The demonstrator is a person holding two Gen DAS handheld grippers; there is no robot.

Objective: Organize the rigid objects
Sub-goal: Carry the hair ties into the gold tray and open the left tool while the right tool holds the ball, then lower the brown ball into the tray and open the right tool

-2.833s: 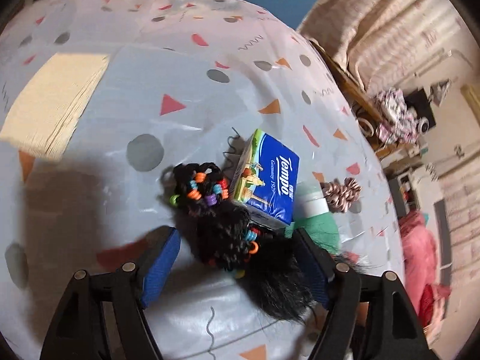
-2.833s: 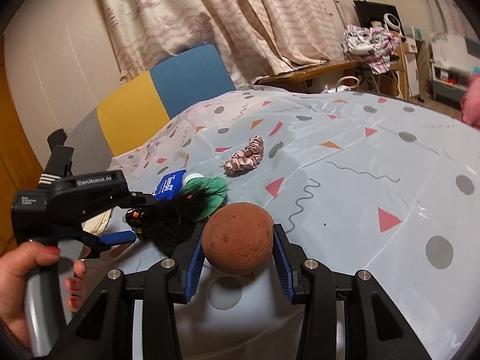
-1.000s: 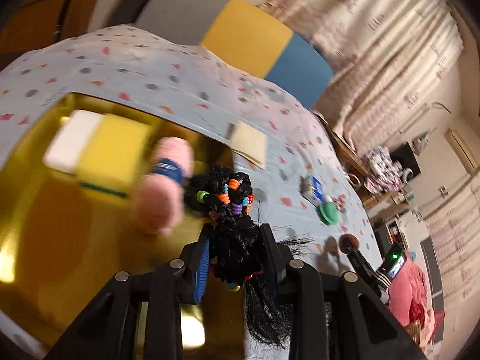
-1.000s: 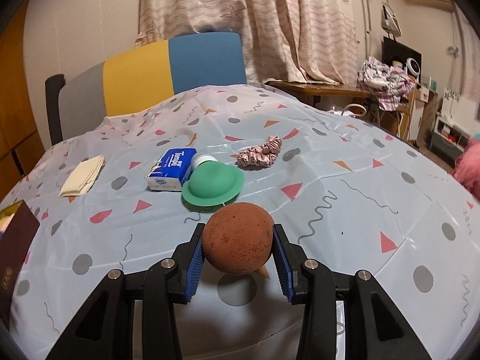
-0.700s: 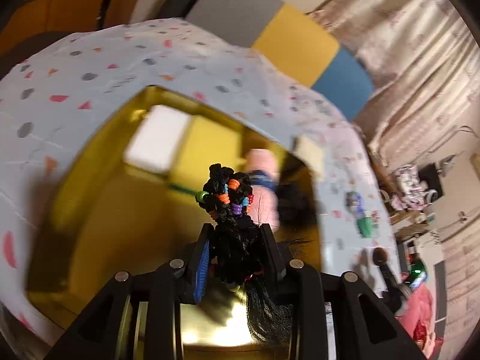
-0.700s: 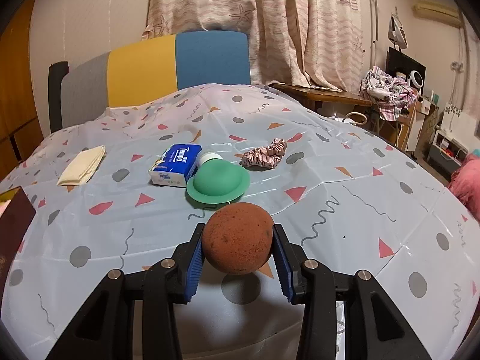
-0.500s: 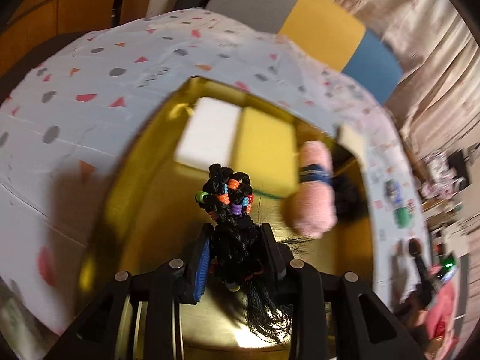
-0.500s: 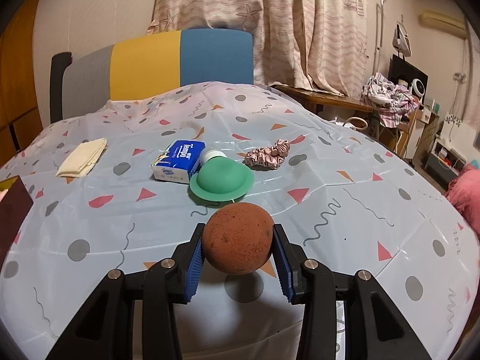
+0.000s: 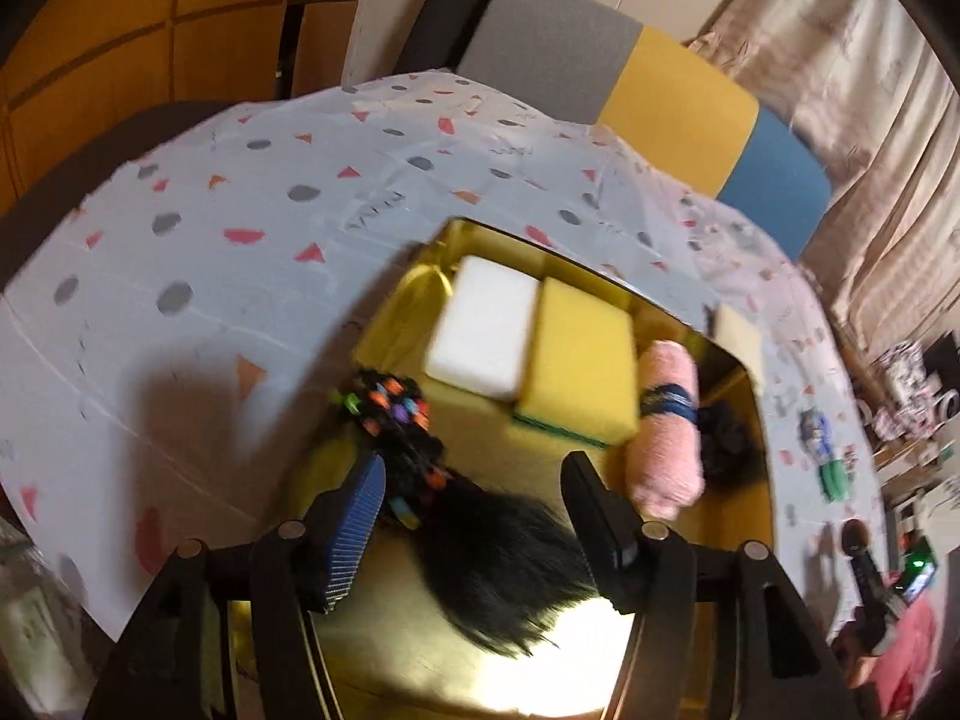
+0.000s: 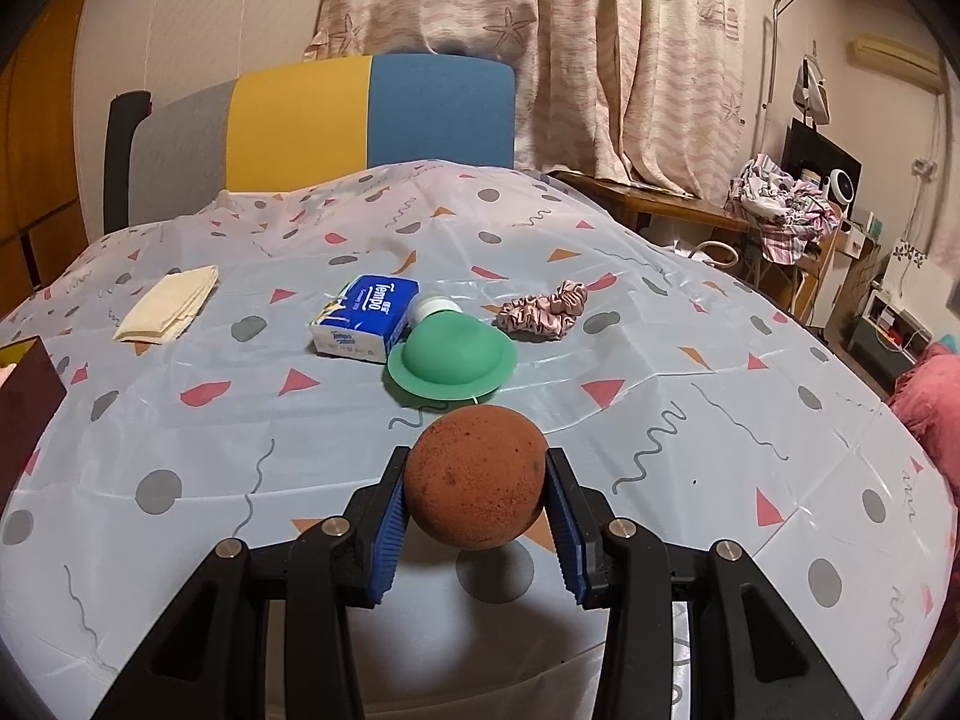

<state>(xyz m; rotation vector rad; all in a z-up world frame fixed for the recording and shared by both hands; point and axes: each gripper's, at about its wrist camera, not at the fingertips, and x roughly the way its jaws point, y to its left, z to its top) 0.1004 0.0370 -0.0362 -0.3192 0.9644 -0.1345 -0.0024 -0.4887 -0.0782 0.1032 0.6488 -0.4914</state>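
In the left wrist view my left gripper (image 9: 474, 480) is open above a gold-lined box (image 9: 708, 546). A black hairpiece with coloured beads (image 9: 456, 504) lies loose between the fingers, over the box's near left part, blurred. The box also holds a white sponge (image 9: 486, 327), a yellow sponge (image 9: 579, 366), a pink rolled towel (image 9: 666, 426) and a black scrunchie (image 9: 726, 444). In the right wrist view my right gripper (image 10: 477, 483) is shut on a brown ball (image 10: 477, 477), held just above the patterned tablecloth (image 10: 660, 372).
On the tablecloth ahead of the right gripper are a green hat-shaped object (image 10: 451, 355), a blue Tempo tissue pack (image 10: 366, 315), a white cap (image 10: 433, 303), a pink scrunchie (image 10: 543, 309) and a folded cream cloth (image 10: 168, 303). The box's dark outer wall (image 10: 24, 402) stands at the left edge.
My left gripper has opened and let go of the beaded hairpiece, which has dropped toward the box. The right gripper still holds the ball, nearly still.
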